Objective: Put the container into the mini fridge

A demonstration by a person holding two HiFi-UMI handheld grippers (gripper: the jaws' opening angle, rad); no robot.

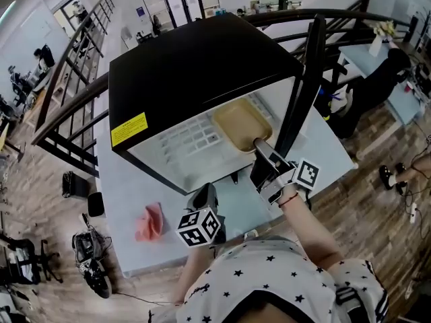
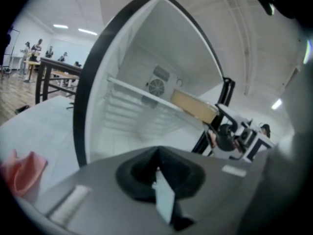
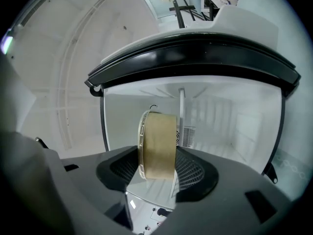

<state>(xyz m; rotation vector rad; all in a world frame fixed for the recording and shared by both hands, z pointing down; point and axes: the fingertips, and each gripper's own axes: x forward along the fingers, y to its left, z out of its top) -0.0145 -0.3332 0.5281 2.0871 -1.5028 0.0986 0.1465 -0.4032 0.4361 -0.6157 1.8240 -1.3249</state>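
Container (image 1: 241,123) sits clamped in my right gripper (image 1: 259,145) inside the mini fridge (image 1: 195,59); my left gripper (image 1: 203,195) hangs before it, jaws together.

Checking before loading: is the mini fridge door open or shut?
Open. The door stands swung aside, baring the white inside of the mini fridge.

Open mini fridge (image 1: 195,59) offers room on the left only.
Its door (image 1: 304,79) walls the right side; the container (image 1: 241,123) and right gripper (image 1: 264,150) fill the shelf's (image 1: 188,140) right end, the left end bare. A pink cloth (image 1: 149,222) lies out front.
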